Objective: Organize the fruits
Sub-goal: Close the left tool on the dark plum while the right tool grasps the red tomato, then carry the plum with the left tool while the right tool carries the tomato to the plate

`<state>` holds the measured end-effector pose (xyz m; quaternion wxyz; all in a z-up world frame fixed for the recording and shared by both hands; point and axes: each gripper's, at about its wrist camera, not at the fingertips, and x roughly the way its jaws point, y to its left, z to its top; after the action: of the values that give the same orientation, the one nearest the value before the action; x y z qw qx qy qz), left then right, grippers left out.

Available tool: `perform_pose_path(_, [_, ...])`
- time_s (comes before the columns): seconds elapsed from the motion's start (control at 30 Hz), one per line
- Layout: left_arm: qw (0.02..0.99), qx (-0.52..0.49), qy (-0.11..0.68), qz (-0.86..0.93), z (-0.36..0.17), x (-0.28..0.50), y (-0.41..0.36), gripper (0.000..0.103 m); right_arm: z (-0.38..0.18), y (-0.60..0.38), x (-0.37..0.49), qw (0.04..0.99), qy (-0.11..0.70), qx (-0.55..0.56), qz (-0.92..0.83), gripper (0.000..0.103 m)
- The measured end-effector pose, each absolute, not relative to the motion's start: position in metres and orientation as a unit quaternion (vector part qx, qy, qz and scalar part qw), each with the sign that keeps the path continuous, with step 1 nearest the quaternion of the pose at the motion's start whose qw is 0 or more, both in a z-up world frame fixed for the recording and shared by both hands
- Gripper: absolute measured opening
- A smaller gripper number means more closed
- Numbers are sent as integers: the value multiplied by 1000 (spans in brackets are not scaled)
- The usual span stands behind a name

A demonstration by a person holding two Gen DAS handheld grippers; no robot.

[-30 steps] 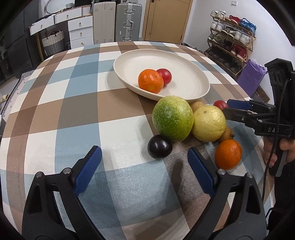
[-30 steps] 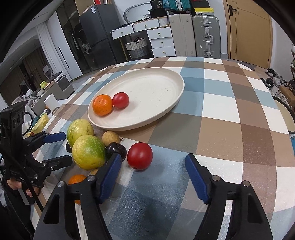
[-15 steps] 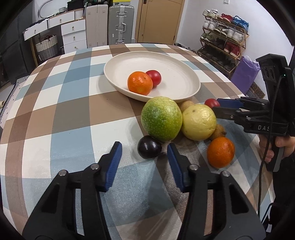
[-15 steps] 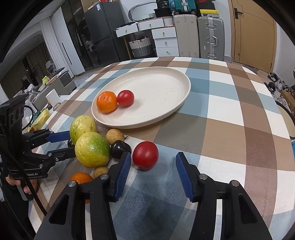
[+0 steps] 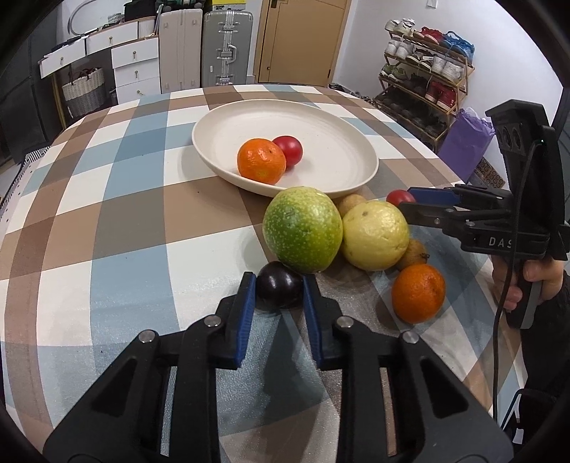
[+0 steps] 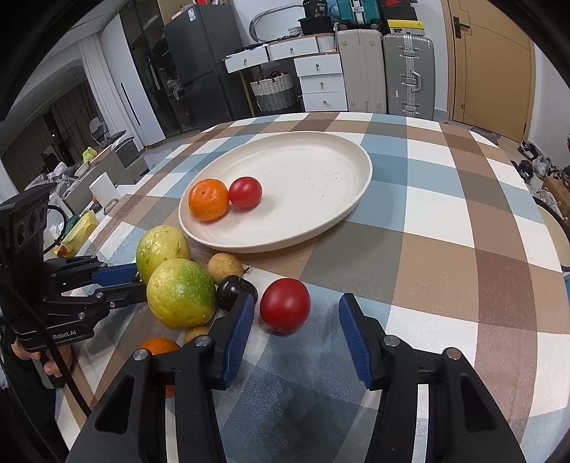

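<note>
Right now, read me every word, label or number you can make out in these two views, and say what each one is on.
"DAS": white letters on the body of the right gripper in the left wrist view, cut off by the hand.
"Robot.AI": white letters on the body of the left gripper in the right wrist view, its start hidden.
"36": on a black container atop the drawers.
Fridge sticker and yellow box label: too small to read.

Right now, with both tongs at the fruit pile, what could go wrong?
1. The left tongs pinch the round dark purple plum only at their tips; it may slip out.
2. Lifting it may nudge the touching large green fruit.
3. The open right tongs may roll the loose red tomato.
</note>
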<state>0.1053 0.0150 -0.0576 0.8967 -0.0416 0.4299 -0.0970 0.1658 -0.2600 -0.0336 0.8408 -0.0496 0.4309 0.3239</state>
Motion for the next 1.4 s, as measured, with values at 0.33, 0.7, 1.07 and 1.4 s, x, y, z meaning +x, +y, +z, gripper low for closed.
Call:
perform_pose_path(0.33, [899, -48, 422, -101, -56, 103, 17, 24, -34, -257, 166, 838, 432, -50, 330, 43])
perform_pose_path(0.7, [901, -59, 418, -99, -54, 101, 23, 24, -35, -259, 167, 834, 434, -37, 340, 29])
perform_pose_path(1.07, [907, -62, 406, -88, -51, 97, 29, 24, -26, -267, 163, 844, 408, -21, 347, 29])
perform_pose_path(1.4, [921, -61, 379, -66, -43, 94, 35, 24, -17, -271, 158, 860, 379, -16, 342, 29])
